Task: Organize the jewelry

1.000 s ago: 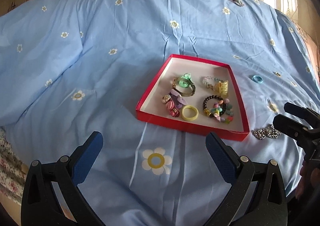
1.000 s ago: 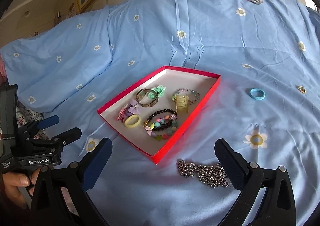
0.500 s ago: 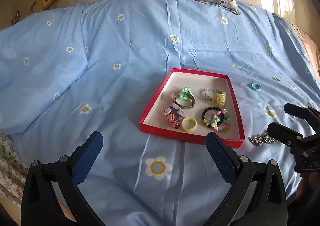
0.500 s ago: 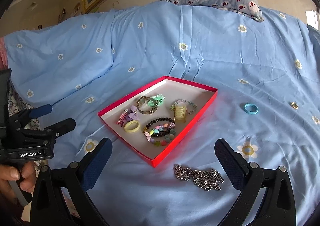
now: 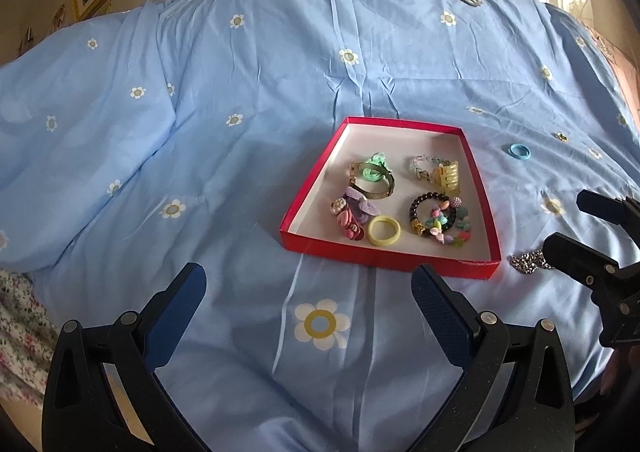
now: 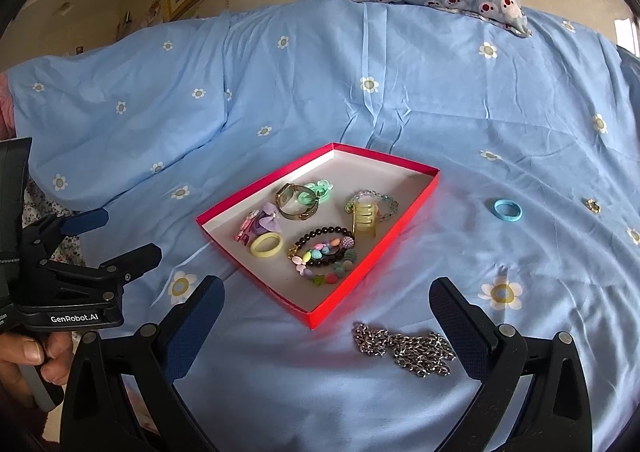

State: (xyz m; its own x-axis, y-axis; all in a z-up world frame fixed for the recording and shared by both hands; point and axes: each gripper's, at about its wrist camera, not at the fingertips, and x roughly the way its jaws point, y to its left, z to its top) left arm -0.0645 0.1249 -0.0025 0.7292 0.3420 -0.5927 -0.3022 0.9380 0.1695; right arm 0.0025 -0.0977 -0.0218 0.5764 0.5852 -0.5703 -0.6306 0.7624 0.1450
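Both grippers, left (image 5: 308, 304) and right (image 6: 326, 312), wide open, empty; chain (image 6: 404, 344) beside tray (image 6: 372, 264) near corner: pinch the bunched middle, lift clear of rim

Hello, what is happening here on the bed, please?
A person holds a claw in each hand above a blue flowered bedsheet, sorting jewelry. A shallow red cardboard tray already holds bracelets, hair clips and a yellow ring. Both the left claw and the right claw are open and hold nothing. Outside the tray lie a silver metal chain, nearest the right claw, a light blue ring and a small gold piece.
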